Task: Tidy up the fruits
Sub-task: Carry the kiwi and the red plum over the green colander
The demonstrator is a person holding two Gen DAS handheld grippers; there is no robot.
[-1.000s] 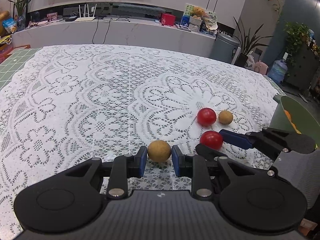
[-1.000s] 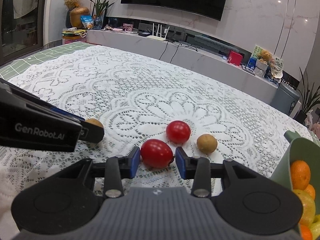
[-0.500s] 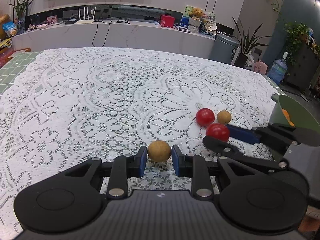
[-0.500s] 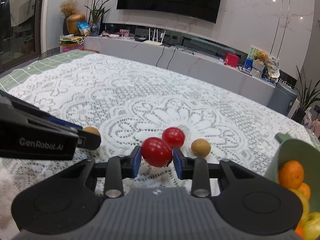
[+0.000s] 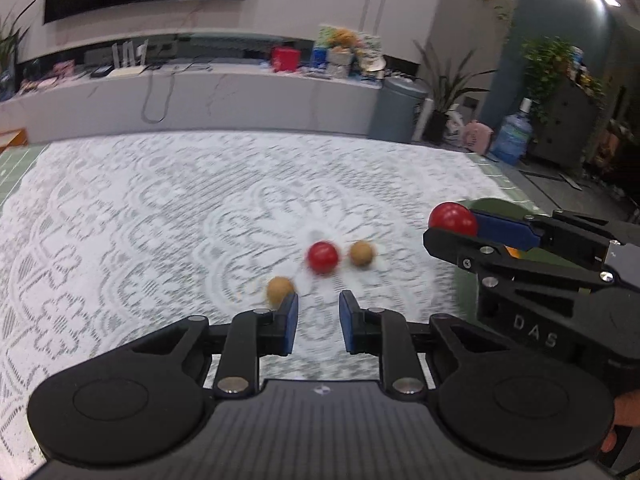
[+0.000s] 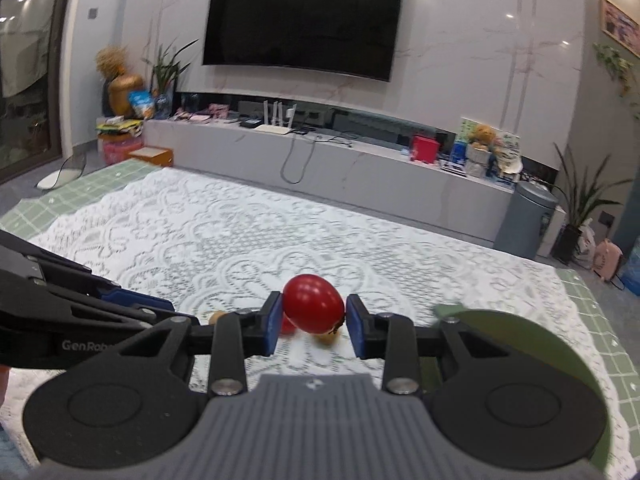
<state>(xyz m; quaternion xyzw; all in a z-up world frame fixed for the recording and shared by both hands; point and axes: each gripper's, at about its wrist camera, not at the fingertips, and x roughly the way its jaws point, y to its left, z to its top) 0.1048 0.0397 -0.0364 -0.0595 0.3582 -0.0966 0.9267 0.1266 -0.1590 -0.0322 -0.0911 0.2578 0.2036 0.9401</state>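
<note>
Looking across the lace cloth (image 5: 160,220), I see wide bare room to the left and far side, its green checked border (image 6: 100,184) marking the edge. My left gripper (image 5: 318,308) has its jaws drawn in to a narrow gap with nothing in it; a brown fruit (image 5: 279,289) lies just beyond its left finger. A loose red fruit (image 5: 322,257) and second brown fruit (image 5: 362,254) lie close together further out. My right gripper (image 6: 313,312) clamps the held red fruit (image 6: 313,303) near the green bowl (image 6: 520,332), whose contents are mostly hidden.
</note>
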